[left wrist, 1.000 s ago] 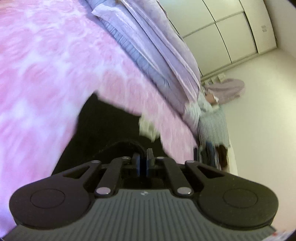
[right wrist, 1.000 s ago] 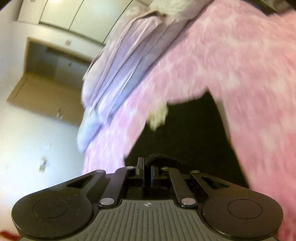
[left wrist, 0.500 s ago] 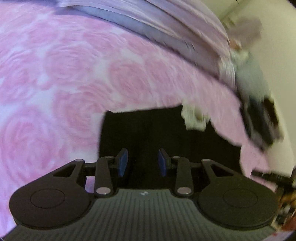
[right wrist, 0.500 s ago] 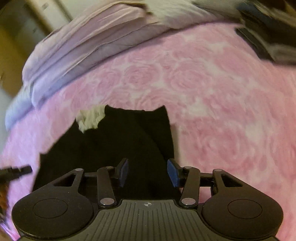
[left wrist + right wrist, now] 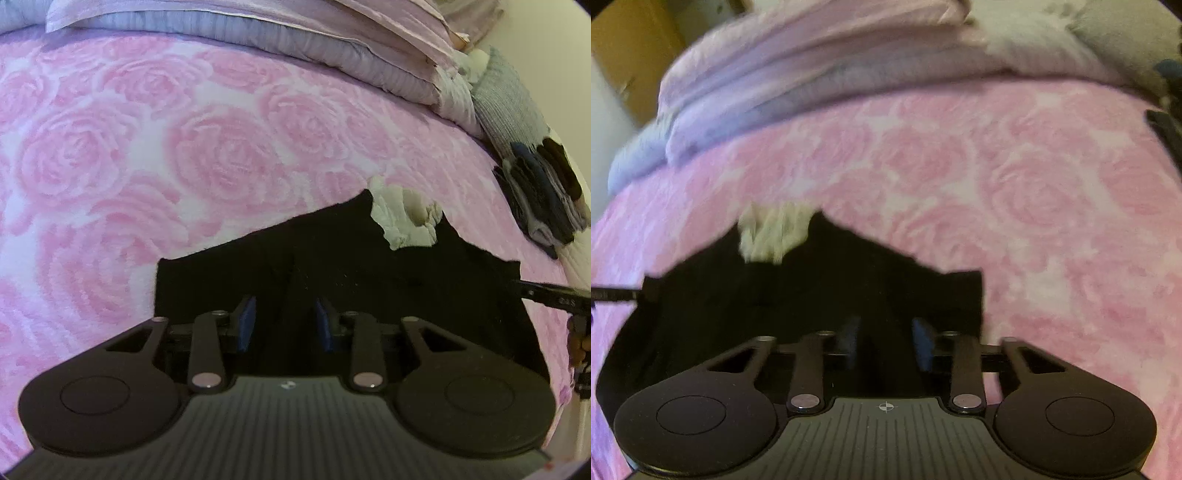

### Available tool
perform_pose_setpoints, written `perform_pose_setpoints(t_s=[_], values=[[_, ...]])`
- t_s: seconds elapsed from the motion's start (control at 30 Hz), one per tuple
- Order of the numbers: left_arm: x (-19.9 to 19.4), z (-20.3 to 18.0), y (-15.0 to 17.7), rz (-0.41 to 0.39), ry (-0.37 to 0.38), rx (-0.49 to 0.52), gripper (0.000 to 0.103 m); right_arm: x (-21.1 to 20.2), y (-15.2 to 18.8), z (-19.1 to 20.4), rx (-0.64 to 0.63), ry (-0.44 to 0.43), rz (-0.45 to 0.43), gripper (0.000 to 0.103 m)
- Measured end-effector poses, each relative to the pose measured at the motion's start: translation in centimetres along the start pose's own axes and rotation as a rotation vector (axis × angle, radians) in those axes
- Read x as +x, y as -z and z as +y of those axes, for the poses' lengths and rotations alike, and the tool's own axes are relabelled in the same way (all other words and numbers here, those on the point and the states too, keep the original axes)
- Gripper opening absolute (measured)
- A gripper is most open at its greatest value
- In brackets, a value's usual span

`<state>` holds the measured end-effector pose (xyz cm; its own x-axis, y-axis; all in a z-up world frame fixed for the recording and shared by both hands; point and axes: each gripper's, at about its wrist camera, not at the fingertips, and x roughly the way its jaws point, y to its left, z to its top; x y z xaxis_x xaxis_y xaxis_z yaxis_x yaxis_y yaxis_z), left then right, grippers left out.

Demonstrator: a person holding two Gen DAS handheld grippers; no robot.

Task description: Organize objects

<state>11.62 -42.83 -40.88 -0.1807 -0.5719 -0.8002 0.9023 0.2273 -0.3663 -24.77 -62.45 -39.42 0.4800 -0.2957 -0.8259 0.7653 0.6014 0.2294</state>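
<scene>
A black garment (image 5: 369, 266) lies spread flat on the pink rose bedspread (image 5: 184, 147), with a crumpled white piece (image 5: 404, 218) at its far edge. My left gripper (image 5: 284, 325) hangs low over the garment's near left part. Its jaws stand apart and are closing, with dark cloth between them; whether the pads touch it is too dark to tell. In the right wrist view the same garment (image 5: 812, 295) and white piece (image 5: 772, 232) show. My right gripper (image 5: 886, 341) is over the near right corner, its jaws also apart and closing over black cloth.
A folded lilac duvet (image 5: 295, 33) runs along the far side of the bed. A grey knitted item (image 5: 506, 107) and a stack of folded dark clothes (image 5: 543, 195) sit at the right edge. Part of the other gripper (image 5: 546, 295) pokes in from the right.
Both grippers were shut on the raised black cloth, then opened. They have rolled level and sunk toward the bed, and the garment now lies flat. The right jaws are narrower than half a second ago.
</scene>
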Motion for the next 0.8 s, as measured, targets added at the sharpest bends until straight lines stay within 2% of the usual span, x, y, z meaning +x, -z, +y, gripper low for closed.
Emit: perform_pose_setpoints(t_s=[0.03, 0.07, 0.13, 0.2, 0.3, 0.37, 0.57, 0.73, 0.77, 0.8], values=[[0.1, -0.3, 0.2, 0.004, -0.001, 0.023, 0.009, 0.5, 0.0, 0.1, -0.025, 0.007, 0.025, 0.001], [0.1, -0.7, 0.4, 0.006, -0.007, 0.051, 0.002, 0.6, 0.2, 0.3, -0.052, 0.008, 0.031, 0.001], [-0.4, -1.4, 0.7, -0.024, -0.022, 0.097, 0.002, -0.4, 0.1, 0.8, -0.090, 0.011, -0.017, 0.000], [-1.8, -1.7, 0.6, -0.098, -0.026, 0.115, 0.002, -2.3, -0.5, 1.0, -0.091, -0.002, -0.088, 0.000], [-3.6, -1.3, -0.3, -0.216, -0.053, 0.092, 0.002, -4.2, -2.0, 0.9, -0.095, 0.027, -0.184, 0.000], [-3.6, -1.0, -1.5, -0.253, -0.076, 0.082, 0.002, -3.8, -3.4, 0.1, -0.072, 0.030, -0.197, 0.000], [-0.2, -1.4, -3.9, -0.227, -0.146, 0.115, 0.002, -0.5, -5.0, -0.3, -0.080, 0.084, -0.165, 0.000], [2.7, -1.0, -3.9, -0.184, -0.192, 0.137, 0.003, 2.6, -4.2, -1.2, -0.067, 0.125, -0.110, 0.001], [3.6, -0.9, -3.8, -0.150, -0.199, 0.136, 0.005, 3.5, -4.1, -1.3, -0.061, 0.135, -0.079, 0.002], [4.3, -0.8, -3.7, -0.119, -0.211, 0.132, 0.011, 4.1, -4.0, -1.3, -0.057, 0.147, -0.052, 0.009]])
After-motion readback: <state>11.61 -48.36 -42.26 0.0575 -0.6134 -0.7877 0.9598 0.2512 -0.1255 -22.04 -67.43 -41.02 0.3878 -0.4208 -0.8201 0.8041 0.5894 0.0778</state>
